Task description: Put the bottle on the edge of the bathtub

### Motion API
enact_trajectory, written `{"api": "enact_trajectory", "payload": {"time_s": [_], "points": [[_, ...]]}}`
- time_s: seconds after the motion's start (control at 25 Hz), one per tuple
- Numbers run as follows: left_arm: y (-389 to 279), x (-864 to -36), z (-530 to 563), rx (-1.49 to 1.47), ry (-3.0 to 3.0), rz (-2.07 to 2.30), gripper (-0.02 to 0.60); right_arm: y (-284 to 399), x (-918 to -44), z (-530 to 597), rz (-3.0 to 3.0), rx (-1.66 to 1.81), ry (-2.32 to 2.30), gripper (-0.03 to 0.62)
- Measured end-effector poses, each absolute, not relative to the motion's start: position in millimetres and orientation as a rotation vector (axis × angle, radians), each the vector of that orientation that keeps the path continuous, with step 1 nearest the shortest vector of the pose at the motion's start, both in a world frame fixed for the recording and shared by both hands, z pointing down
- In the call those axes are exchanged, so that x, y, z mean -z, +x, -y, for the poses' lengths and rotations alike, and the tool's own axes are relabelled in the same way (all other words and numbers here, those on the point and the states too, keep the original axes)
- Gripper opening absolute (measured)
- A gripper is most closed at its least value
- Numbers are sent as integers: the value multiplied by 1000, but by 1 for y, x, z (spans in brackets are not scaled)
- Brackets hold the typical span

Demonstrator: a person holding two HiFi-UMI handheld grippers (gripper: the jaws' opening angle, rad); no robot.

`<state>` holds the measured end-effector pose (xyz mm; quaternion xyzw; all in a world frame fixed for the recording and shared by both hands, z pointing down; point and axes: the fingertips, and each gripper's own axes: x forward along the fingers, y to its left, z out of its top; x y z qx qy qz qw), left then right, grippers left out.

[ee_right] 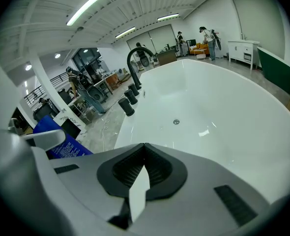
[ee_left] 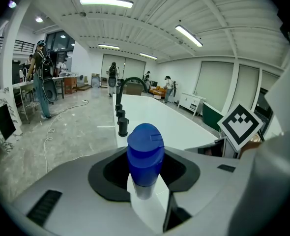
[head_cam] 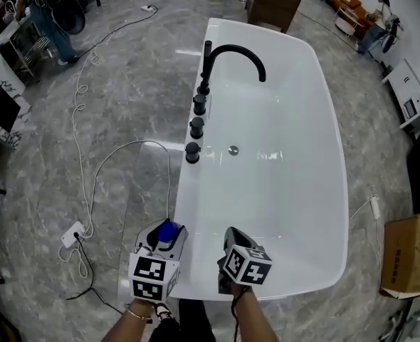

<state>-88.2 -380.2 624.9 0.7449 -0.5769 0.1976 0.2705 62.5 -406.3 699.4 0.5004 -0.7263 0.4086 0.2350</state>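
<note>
left gripper [head_cam: 166, 244] is pinching the blue-capped bottle [ee_left: 145, 154] by the near-left rim of the bathtub [head_cam: 187, 198], right gripper [ee_right: 144, 161] pressed together empty, and I'd guess letting go tilted on that narrow glossy ledge tips it into the tub

Lab/wkshop hall: bathtub [head_cam: 187, 191], floor pwr strip [head_cam: 72, 234], ceiling strip lights [ee_left: 106, 2].
</note>
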Motion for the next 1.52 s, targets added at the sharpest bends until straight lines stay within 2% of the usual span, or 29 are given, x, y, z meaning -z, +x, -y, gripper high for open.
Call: {"api": "enact_trajectory", "payload": {"time_s": [1.52], "points": [[-97,-647,496,-562,2101,1558,163,56,-742,459,1961,-1129,1325,26]]}}
